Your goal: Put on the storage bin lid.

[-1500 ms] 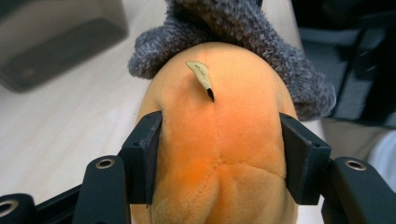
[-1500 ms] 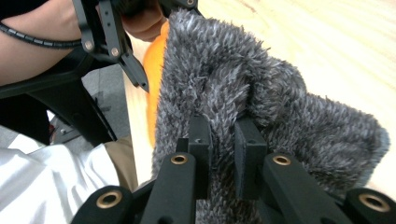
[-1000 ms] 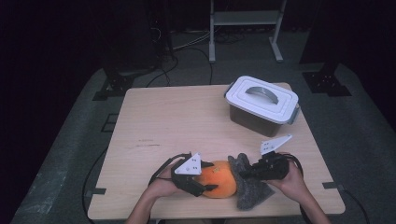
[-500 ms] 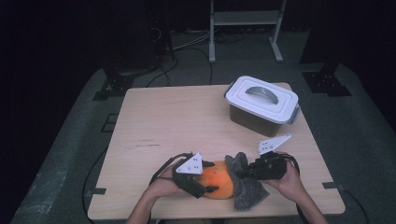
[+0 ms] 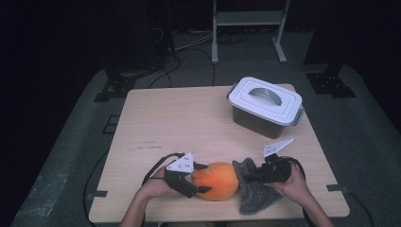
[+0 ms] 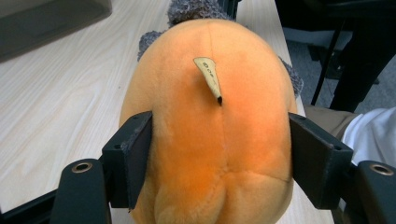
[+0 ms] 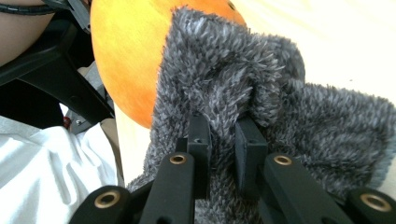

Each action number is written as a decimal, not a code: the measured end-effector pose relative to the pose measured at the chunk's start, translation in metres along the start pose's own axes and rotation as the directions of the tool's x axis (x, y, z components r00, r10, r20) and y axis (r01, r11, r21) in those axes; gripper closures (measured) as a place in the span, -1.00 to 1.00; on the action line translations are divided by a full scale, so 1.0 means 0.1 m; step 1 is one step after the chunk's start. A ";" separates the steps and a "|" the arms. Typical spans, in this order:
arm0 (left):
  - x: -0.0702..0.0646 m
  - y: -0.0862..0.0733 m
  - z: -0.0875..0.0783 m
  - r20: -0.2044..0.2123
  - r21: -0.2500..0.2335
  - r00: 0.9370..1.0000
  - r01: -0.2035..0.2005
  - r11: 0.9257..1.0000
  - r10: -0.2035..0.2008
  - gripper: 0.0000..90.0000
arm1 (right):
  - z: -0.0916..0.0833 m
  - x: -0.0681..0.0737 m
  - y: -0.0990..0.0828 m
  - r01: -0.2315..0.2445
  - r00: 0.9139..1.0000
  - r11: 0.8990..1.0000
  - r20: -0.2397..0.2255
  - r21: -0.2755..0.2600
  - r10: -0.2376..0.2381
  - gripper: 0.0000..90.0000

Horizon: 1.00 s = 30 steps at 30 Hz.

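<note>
Orange plush toy (image 5: pixel 218 180) lies at the table's (image 5: pixel 189 118) near edge, its long axis running left to right between both tools. Left gripper (image 5: pixel 197 178) straddles its left end, jaws just closing and touching the plush flanks. Right gripper (image 5: pixel 249 178) is clamped on the grey fleece cloth (image 5: pixel 255 194) touching the toy's right end (the lidded container (image 5: pixel 265 106) stands well apart).

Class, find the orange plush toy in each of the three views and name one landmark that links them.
High view: the orange plush toy lies near the table's front edge, centre.
Left gripper view: it sits centre frame, between the left claw's jaws.
Right gripper view: top left, behind the grey fuzzy cloth.
Shared landmark: the grey fuzzy cloth, touching the toy.
</note>
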<state>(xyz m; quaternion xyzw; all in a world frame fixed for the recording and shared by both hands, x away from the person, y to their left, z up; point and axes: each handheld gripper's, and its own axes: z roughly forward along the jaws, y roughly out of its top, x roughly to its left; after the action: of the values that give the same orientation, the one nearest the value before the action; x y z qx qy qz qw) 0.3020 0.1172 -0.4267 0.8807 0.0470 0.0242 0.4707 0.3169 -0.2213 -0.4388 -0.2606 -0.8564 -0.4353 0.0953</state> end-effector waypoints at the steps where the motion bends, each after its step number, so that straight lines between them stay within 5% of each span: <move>1: 0.00 0.00 -0.01 0.000 0.002 1.000 -0.002 1.000 0.002 -0.37 | -0.02 0.01 0.01 0.000 1.000 1.000 -0.002 -0.013 0.000 0.74; 4: 0.01 -0.01 -0.01 0.005 -0.003 1.000 -0.002 1.000 0.002 -0.37 | -0.03 0.03 0.04 0.006 1.000 0.999 -0.013 -0.036 -0.007 0.74; 9: 0.02 -0.03 -0.02 0.008 -0.010 1.000 0.009 1.000 -0.009 -0.37 | 0.09 0.00 0.02 -0.001 1.000 0.999 -0.001 0.038 0.001 0.74; 12: 0.03 -0.04 -0.02 0.007 -0.012 1.000 0.015 1.000 -0.014 -0.38 | 0.06 -0.02 0.02 -0.005 1.000 0.999 0.002 0.038 0.005 0.74; 19: 0.03 -0.01 0.01 0.011 -0.009 1.000 0.011 1.000 -0.010 -0.38 | -0.07 0.09 0.14 0.035 0.999 0.997 -0.021 -0.074 -0.036 0.74; 24: 0.03 -0.01 0.01 0.010 -0.006 1.000 0.008 1.000 -0.008 -0.37 | 0.06 0.05 0.09 0.018 0.999 1.000 -0.029 -0.012 -0.018 0.74; 27: 0.03 0.00 0.01 0.005 -0.010 1.000 0.016 1.000 -0.016 -0.37 | 0.06 0.03 0.04 0.012 0.999 0.997 0.036 0.070 -0.015 0.73; 30: 0.02 0.03 0.03 -0.002 -0.009 1.000 0.009 1.000 -0.009 -0.38 | -0.04 0.06 0.08 0.022 0.999 1.000 0.026 0.006 -0.022 0.74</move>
<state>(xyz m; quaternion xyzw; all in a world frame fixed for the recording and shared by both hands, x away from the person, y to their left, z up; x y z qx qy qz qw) 0.3043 0.1129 -0.4259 0.8782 0.0516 0.0232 0.4749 0.3153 -0.2184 -0.4285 -0.2563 -0.8617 -0.4306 0.0801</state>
